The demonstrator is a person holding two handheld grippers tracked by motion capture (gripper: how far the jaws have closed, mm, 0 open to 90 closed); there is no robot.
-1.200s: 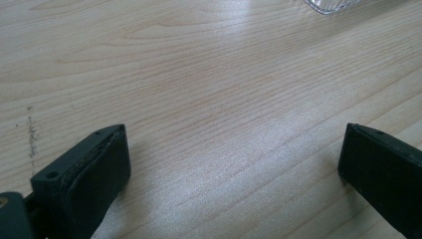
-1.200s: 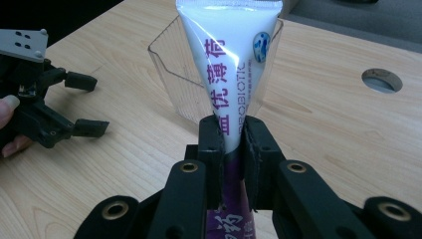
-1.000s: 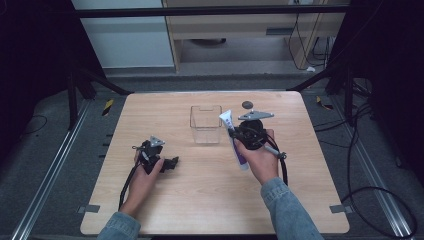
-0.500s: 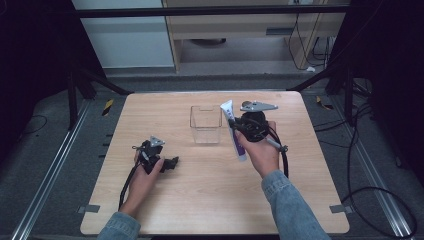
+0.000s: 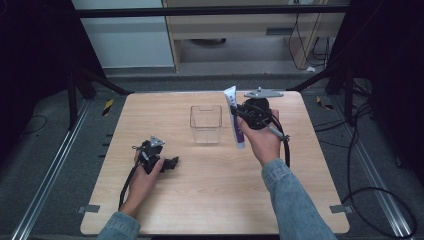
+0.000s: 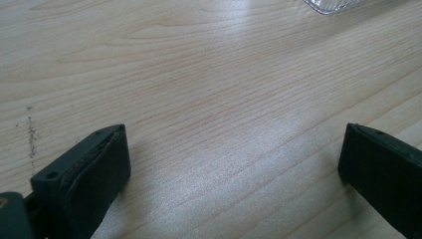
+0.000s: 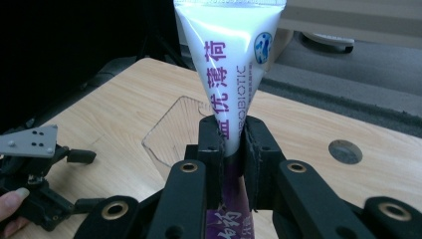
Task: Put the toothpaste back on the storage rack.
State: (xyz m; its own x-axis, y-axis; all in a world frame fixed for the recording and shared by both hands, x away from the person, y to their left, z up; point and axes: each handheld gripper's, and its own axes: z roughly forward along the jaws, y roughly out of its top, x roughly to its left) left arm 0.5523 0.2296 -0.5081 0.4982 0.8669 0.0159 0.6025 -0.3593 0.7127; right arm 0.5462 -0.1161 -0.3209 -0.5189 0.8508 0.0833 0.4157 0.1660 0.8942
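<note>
One part of the job looks done: the right claw point(image 5: 239, 116) is clamped on the tube point(image 5: 235, 117), a white and purple one, and has it off the surface point(image 5: 150, 210). In the right gripper view the two jaws pinch the tube point(image 7: 234, 74) about its middle, the flat crimped end pointing away from the camera and the purple end running down behind the jaws.

From above, the tube hangs tilted just at 3 o'clock of the clear plastic box point(image 5: 205, 123), its top end higher than the box rim. The box stands open and looks empty, near the middle of the surface toward 12 o'clock. I judge the remaining work to be carrying the tube over the opening, lowering it in and letting go; none of that has happened yet.

The left claw point(image 5: 170, 163) rests on the surface at about 7 o'clock of the box, well apart from it. Its jaws stand wide apart with nothing but bare wood between them.
</note>
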